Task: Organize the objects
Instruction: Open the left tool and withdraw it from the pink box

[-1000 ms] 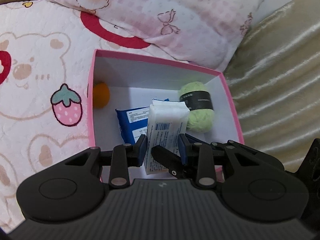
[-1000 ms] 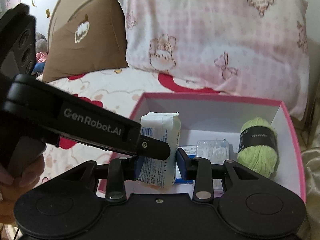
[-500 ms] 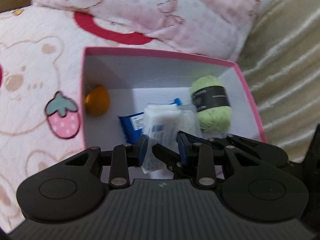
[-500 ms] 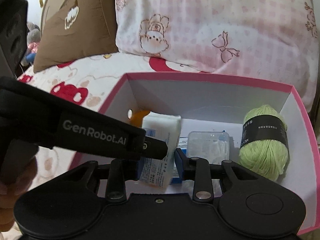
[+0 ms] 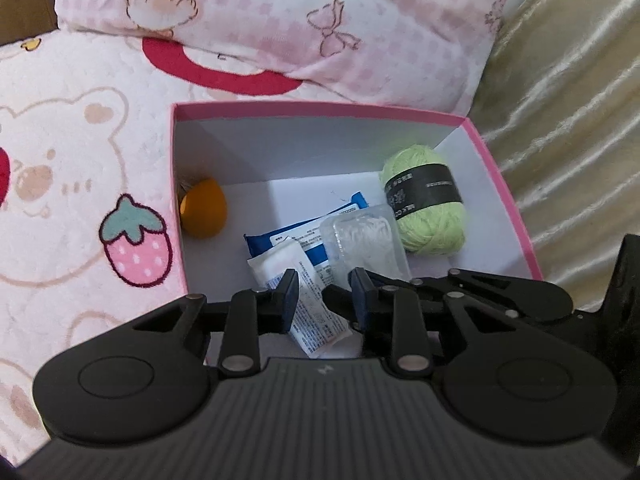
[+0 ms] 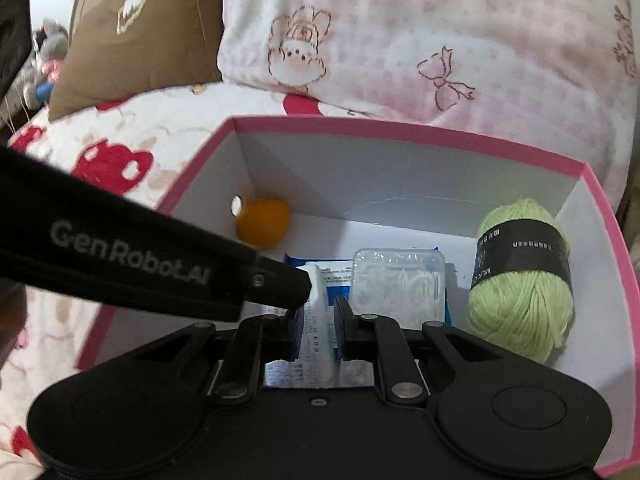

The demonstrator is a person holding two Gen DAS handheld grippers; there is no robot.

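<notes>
The white plastic-wrapped tissue packet (image 5: 304, 300) lies low inside the open pink-rimmed cardboard box (image 5: 320, 109), near its front wall. Its long axis runs from the near right toward the far left in the left wrist view, with the far end resting against the flat blue wipes pack (image 5: 296, 236).

The right gripper (image 6: 318, 330) has its 2 fingers pressed on the packet's sides, clamping it. The left gripper (image 5: 324, 300) straddles the same packet; its left pad touches the wrapper, but its right pad stands apart, so its fingers are spread.

A clear plastic case of white floss picks (image 6: 400, 284) sits just right of the packet. A light green yarn ball with a black band (image 6: 522, 280) fills the right corner, and an orange egg-shaped sponge (image 5: 203, 208) the far left corner.
</notes>
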